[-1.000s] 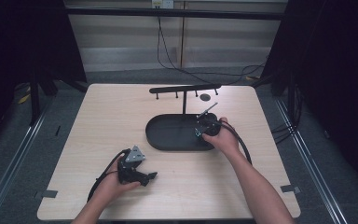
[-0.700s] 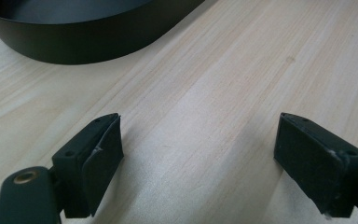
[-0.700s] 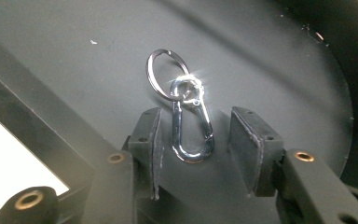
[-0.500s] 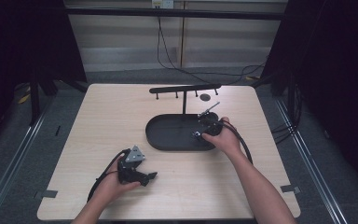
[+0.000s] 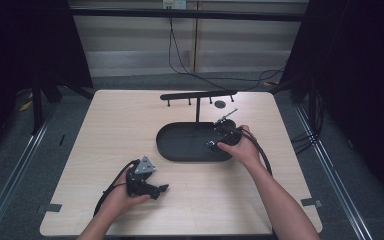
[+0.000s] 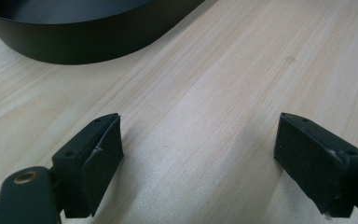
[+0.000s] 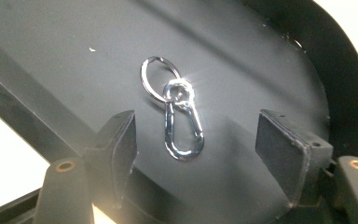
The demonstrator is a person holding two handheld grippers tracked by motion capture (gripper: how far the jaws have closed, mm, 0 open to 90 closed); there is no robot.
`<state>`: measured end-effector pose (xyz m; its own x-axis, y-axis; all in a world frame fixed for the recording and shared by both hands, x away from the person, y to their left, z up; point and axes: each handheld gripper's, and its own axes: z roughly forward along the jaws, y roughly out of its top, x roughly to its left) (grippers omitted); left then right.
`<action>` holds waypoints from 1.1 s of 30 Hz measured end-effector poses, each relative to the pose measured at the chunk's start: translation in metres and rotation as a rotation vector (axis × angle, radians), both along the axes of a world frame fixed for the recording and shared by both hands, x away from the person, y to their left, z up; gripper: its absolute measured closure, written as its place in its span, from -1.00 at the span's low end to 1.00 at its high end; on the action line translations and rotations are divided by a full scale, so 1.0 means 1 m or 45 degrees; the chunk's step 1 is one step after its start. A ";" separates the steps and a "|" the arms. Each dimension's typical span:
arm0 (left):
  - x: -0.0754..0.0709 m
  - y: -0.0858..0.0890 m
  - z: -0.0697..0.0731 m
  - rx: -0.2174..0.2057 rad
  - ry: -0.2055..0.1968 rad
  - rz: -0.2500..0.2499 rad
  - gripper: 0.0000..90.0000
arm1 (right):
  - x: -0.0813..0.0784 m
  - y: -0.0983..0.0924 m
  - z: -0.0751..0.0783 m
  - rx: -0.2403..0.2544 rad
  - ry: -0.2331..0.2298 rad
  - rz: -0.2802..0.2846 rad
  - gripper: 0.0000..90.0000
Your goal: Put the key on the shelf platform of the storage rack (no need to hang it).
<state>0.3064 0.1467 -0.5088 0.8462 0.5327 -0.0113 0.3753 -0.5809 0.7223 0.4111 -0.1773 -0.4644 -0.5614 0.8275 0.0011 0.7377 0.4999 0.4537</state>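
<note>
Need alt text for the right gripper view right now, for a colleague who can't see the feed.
A silver carabiner clip joined to a key ring lies flat on the floor of a black tray, between the open jaws of the right gripper, which touches neither. The tray's curved rim runs along the right, with pale table beyond it.

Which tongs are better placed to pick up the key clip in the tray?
Right. The right tongs hang open over the key clip in the tray; the left tongs rest open over bare table.
</note>
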 end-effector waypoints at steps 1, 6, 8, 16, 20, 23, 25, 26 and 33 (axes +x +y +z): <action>0.000 0.000 0.000 0.000 0.000 0.000 -0.67 | -0.001 -0.001 0.001 -0.005 0.003 0.000 -0.38; 0.000 0.000 0.000 -0.001 0.000 0.001 -0.67 | -0.002 -0.003 0.003 0.007 0.022 -0.003 -0.44; 0.000 0.000 0.000 0.000 0.000 0.000 -0.67 | -0.003 -0.004 0.005 0.017 0.026 0.007 -0.44; 0.000 0.000 0.000 -0.001 0.002 -0.001 -0.67 | -0.011 -0.007 0.016 0.043 0.001 0.022 -0.46; 0.000 0.000 0.000 -0.001 0.002 -0.001 -0.67 | -0.016 -0.007 0.019 0.035 0.021 0.044 -0.47; 0.000 0.000 0.000 -0.002 0.002 -0.001 -0.67 | -0.019 -0.008 0.022 0.046 0.023 0.049 -0.47; 0.000 0.000 0.000 -0.002 0.002 -0.001 -0.67 | -0.022 -0.009 0.023 0.053 0.014 0.052 -0.47; 0.000 0.000 0.000 -0.002 0.002 -0.001 -0.67 | -0.023 -0.010 0.024 0.060 0.010 0.051 -0.47; 0.000 0.000 0.000 -0.005 0.003 -0.003 -0.67 | -0.033 -0.016 0.027 0.070 0.000 0.060 -0.46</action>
<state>0.3065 0.1467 -0.5089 0.8474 0.5308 -0.0157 0.3759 -0.5786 0.7238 0.3781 -0.1929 -0.4370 -0.5999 0.7987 0.0460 0.7139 0.5084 0.4815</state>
